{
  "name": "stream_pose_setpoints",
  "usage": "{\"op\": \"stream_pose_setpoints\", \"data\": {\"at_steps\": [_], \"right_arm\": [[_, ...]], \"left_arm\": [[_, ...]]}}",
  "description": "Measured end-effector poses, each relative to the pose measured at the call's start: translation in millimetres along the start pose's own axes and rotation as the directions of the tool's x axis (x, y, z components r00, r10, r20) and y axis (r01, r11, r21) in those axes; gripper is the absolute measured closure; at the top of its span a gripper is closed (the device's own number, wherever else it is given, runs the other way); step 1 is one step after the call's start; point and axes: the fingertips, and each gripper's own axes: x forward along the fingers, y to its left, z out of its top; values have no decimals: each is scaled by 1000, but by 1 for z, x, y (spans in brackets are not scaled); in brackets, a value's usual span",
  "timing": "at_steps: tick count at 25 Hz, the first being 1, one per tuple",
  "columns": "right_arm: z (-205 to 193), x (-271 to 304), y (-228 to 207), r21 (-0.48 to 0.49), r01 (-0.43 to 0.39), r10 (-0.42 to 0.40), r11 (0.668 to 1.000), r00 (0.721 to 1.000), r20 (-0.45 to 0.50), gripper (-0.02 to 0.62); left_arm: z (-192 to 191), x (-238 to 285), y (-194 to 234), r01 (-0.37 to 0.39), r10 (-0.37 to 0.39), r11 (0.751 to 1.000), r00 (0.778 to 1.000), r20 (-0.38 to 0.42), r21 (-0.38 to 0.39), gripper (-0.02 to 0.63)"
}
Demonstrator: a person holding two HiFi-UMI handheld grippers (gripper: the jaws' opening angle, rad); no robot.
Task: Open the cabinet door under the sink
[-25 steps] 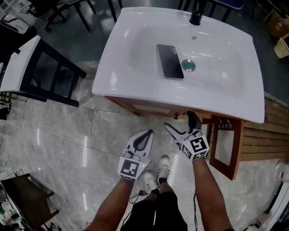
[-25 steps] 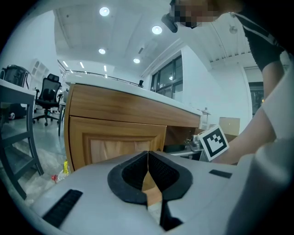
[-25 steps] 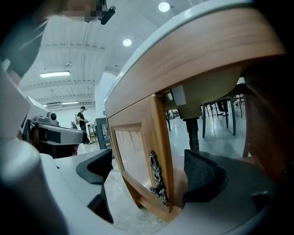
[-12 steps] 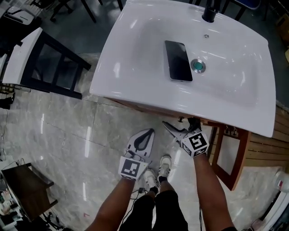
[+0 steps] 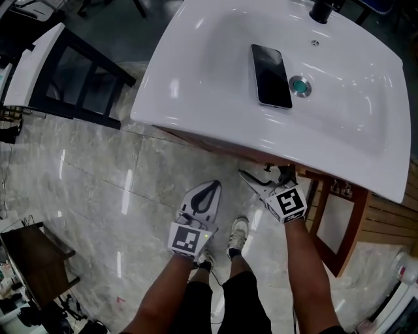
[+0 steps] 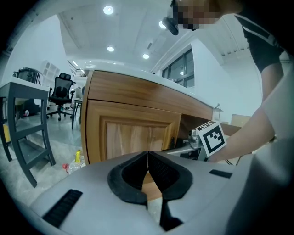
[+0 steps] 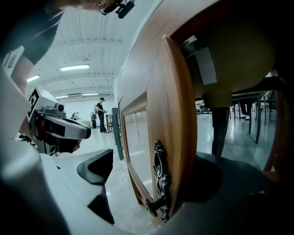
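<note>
- Marble floor (image 5: 98,196) lower left, beneath the sink (image 5: 215,85).
- Your right gripper (image 7: 154,176) sits jaws apart astride the ajar cabinet door (image 7: 170,110); your left gripper (image 6: 148,170) is closed and empty.
- Next, likely swing it wider.

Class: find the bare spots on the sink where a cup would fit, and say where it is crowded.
Bare: the sink left of the phone, out to the rim, and the slope right of the drain. Crowded: the middle, where phone and drain lie side by side, and the back by the faucet.
</note>
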Motion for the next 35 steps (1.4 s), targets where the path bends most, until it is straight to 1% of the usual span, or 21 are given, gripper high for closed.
{"op": "stream_pose_setpoints", "data": {"at_steps": [2, 5, 7, 9, 13, 17, 21, 24, 31, 35], "right_arm": [[1, -1, 5, 2, 8, -8, 1000, 1000, -7, 141], [-2, -4, 14, -9, 17, -17, 1000, 1000, -12, 141], [-5, -7, 21, -17, 22, -23, 1000, 1000, -16, 141], [-7, -11, 29, -12, 29, -29, 1000, 999, -23, 141], [-10, -17, 47, 5, 46, -46, 999, 998, -31, 141], [-11, -21, 59, 24, 71, -70, 997, 997, -36, 141], [-13, -22, 73, 16, 81, -80, 997, 996, -45, 141], [-16, -25, 87, 5, 80, -80, 997, 995, -59, 141], [-20, -31, 127, 28, 96, -93, 995, 993, -77, 141], [-19, -29, 145, 36, 104, -100, 994, 992, -81, 141]], "left_arm": [[0, -5, 0, 5, -5, 1000, 1000, -2, -7, 583], [-12, -15, 0, 23, -23, 1000, 999, -29, 2, 583], [-16, -19, 0, 25, -25, 1000, 999, -29, -12, 583], [-20, -24, 1, 32, -33, 999, 999, -34, -10, 583], [-16, -37, 6, 33, -34, 999, 999, -25, -21, 583], [-26, -52, 15, 40, -40, 999, 998, -39, 10, 583], [-27, -66, 26, 31, -31, 999, 999, -30, 15, 583], [-30, -74, 33, 14, -15, 1000, 1000, -24, -13, 583], [-42, -97, 42, 3, -3, 1000, 999, -33, -10, 583], [-46, -111, 51, -15, 14, 999, 999, -35, -32, 583]]}}
